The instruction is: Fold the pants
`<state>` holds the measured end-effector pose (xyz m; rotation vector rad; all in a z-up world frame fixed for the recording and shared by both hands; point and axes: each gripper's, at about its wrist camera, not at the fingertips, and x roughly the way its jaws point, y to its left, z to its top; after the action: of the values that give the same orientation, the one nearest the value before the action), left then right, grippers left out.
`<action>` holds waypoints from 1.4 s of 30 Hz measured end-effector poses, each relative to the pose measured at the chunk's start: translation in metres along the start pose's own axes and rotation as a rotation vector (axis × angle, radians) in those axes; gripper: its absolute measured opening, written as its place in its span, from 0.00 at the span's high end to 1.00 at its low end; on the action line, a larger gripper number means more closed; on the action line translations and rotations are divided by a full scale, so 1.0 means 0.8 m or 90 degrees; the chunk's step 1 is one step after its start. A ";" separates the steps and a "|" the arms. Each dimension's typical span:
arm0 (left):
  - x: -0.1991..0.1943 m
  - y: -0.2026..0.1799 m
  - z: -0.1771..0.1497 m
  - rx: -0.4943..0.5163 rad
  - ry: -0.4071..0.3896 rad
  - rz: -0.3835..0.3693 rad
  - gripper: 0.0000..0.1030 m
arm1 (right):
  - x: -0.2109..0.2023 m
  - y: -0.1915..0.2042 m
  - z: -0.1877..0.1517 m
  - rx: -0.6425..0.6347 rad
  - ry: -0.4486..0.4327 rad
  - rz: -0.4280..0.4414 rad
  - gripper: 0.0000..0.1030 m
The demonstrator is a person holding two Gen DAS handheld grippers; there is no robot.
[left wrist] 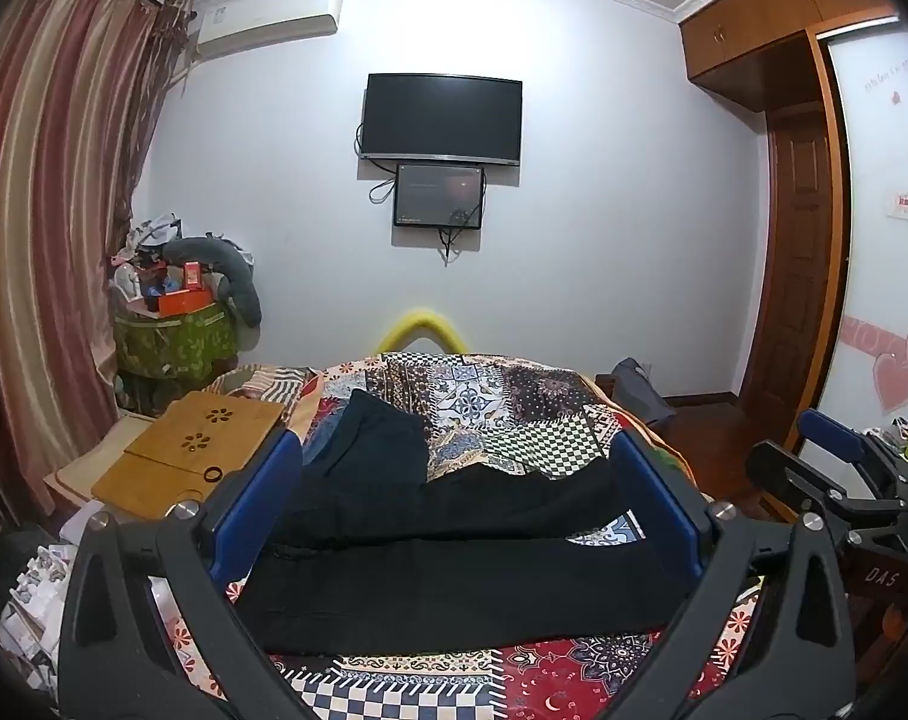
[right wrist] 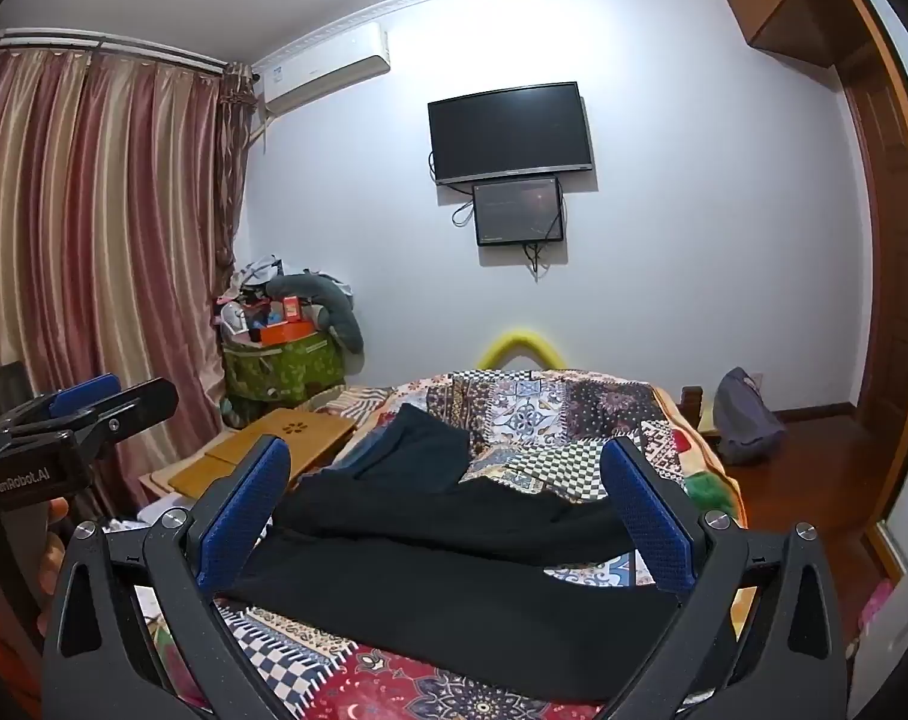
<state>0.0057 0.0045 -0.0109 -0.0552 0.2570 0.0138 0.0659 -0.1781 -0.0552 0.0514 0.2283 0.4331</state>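
Black pants [left wrist: 454,564] lie spread across the patterned bedspread [left wrist: 502,402], legs running left to right. A second dark garment [left wrist: 376,444] lies behind them. My left gripper [left wrist: 454,504] is open, held above the pants, its blue pads wide apart and empty. My right gripper [right wrist: 448,510] is also open and empty above the pants [right wrist: 454,588]. The right gripper shows at the right edge of the left wrist view [left wrist: 838,462]; the left gripper shows at the left edge of the right wrist view [right wrist: 88,408].
A wooden lap desk [left wrist: 190,450] lies at the bed's left side. A cluttered green basket [left wrist: 172,342] stands by the curtain [left wrist: 46,228]. A TV [left wrist: 442,117] hangs on the far wall. A grey bag [right wrist: 745,426] sits on the floor at right, near the wardrobe [left wrist: 802,276].
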 end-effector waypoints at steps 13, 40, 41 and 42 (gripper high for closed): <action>-0.005 -0.003 0.009 0.002 0.001 -0.005 0.00 | 0.004 -0.006 -0.001 0.003 0.001 -0.004 0.00; -0.010 -0.006 0.009 0.005 -0.002 0.000 0.00 | 0.003 -0.005 0.001 0.004 0.002 -0.004 0.00; -0.010 -0.006 0.009 0.005 -0.002 -0.001 0.00 | 0.003 -0.006 0.001 0.005 0.001 -0.004 0.00; -0.011 -0.006 0.009 0.005 -0.002 -0.001 0.00 | 0.004 -0.006 0.001 0.005 0.001 -0.004 0.00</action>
<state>-0.0005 0.0003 -0.0013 -0.0481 0.2540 0.0113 0.0705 -0.1810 -0.0553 0.0580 0.2324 0.4258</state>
